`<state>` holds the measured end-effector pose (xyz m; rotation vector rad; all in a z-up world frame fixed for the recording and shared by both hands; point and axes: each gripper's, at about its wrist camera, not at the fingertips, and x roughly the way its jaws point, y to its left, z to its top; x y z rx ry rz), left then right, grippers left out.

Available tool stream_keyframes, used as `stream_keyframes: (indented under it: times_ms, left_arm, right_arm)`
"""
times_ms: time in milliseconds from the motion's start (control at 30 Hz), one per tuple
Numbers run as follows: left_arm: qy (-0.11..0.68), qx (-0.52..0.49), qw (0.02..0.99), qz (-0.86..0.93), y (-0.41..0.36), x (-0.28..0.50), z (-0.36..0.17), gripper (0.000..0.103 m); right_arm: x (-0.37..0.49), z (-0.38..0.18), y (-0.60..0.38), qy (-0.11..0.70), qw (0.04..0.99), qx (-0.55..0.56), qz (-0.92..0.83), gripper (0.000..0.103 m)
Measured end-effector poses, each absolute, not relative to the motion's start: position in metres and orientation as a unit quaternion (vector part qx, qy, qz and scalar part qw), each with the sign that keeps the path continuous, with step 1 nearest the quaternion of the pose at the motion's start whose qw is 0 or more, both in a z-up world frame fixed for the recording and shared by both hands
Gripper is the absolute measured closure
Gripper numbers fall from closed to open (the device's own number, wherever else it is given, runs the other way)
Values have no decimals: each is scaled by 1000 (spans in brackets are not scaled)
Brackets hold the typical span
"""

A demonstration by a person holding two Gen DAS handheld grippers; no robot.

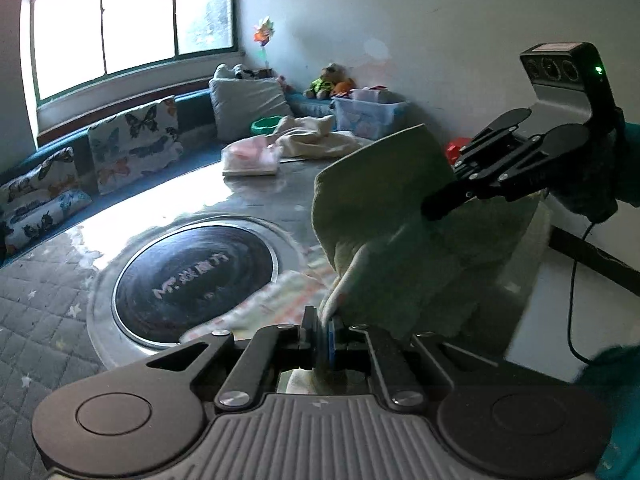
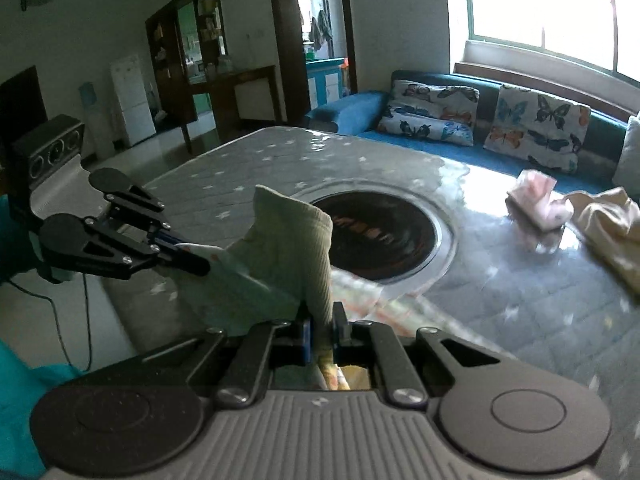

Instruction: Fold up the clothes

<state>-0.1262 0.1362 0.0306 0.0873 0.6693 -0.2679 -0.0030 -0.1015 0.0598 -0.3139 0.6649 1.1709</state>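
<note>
A pale green garment with a ribbed cuff (image 1: pixel 384 216) hangs in the air between my two grippers, above the table. My left gripper (image 1: pixel 323 332) is shut on one edge of it. My right gripper (image 2: pixel 322 330) is shut on another edge; the ribbed cuff (image 2: pixel 308 232) stands up just ahead of it. Each gripper shows in the other's view: the right one (image 1: pixel 436 206) at upper right, the left one (image 2: pixel 192 264) at left, both pinching the cloth. A printed part of the garment (image 1: pixel 264 308) trails down onto the table.
The grey quilted table (image 2: pixel 520 300) has a round black inset (image 1: pixel 196 276) in its middle. A folded pink cloth (image 2: pixel 536 200) and a cream garment (image 2: pixel 612 220) lie at its far side. A blue bench with butterfly cushions (image 2: pixel 536 128) runs under the window. A clear storage box (image 1: pixel 368 116) stands behind.
</note>
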Motion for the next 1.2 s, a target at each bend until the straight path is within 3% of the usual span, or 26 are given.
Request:
stream_keyframes:
  times_ms: [300, 500, 600, 767, 900, 1133, 1200]
  left_arm:
    - [386, -9, 918, -94, 178, -47, -8, 97]
    - [413, -55, 907, -66, 199, -26, -38, 91]
    - [413, -69, 906, -56, 203, -23, -41, 90]
    - [400, -63, 914, -35, 209, -20, -32, 82]
    - [412, -71, 909, -4, 223, -11, -38, 82]
    - [413, -61, 908, 24, 223, -8, -44, 83]
    - [405, -61, 912, 31, 222, -11, -38, 83]
  right_arm:
    - [71, 19, -40, 326, 774, -166, 517, 95]
    - [99, -28, -19, 351, 786, -148, 488, 93]
    - [108, -42, -21, 354, 801, -118, 469, 82]
    - [95, -40, -37, 331, 822, -111, 449, 75]
    - [72, -33, -54, 305, 835, -116, 442, 75]
    - [72, -53, -75, 344, 842, -108, 402, 77]
    - [82, -54, -84, 345, 849, -95, 388, 85]
